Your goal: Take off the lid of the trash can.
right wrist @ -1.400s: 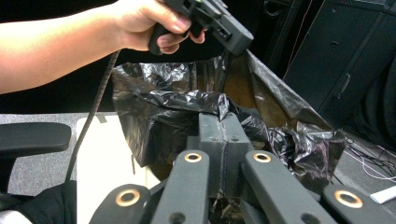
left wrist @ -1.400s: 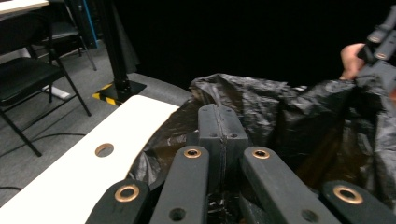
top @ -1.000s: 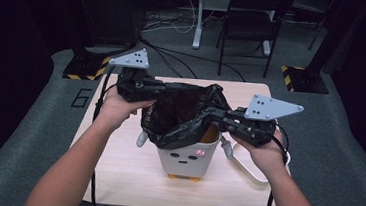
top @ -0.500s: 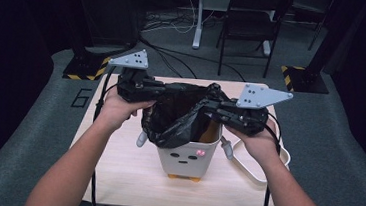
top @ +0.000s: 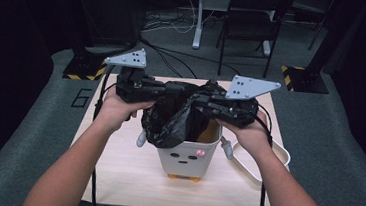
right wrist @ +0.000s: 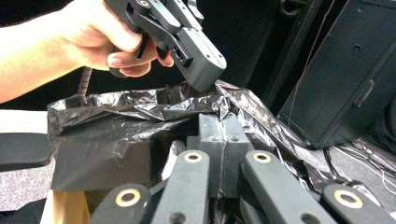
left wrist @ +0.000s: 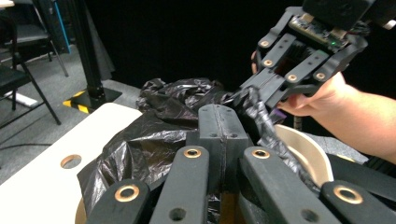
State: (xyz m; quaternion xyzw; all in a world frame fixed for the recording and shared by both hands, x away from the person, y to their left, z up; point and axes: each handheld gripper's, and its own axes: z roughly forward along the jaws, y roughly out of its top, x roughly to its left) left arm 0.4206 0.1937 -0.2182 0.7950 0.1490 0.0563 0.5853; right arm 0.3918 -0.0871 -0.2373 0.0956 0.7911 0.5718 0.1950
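Observation:
A black plastic bag (top: pixel 172 122) hangs over the mouth of a small white bin (top: pixel 186 158) with a face drawn on its front. My left gripper (top: pixel 174 88) comes in from the left, shut on the bag's far rim. My right gripper (top: pixel 205 103) comes in from the right and is shut on the bag's rim close beside it. In the left gripper view the bag (left wrist: pixel 144 144) bunches around my shut jaws, and the right gripper (left wrist: pixel 252 95) pinches a twisted strip of it. In the right gripper view the left gripper (right wrist: pixel 203 81) bites the crumpled rim of the bag (right wrist: pixel 107 140).
The bin stands mid-table on a pale wooden table (top: pixel 124 173). A white oval tray (top: pixel 271 163) lies right of the bin under my right wrist. A chair (top: pixel 250 33) and dark stands stand on the floor beyond the table.
My right gripper has moved left and toward the far side with the bag's rim, ending close to the left gripper. The left hand has held still.

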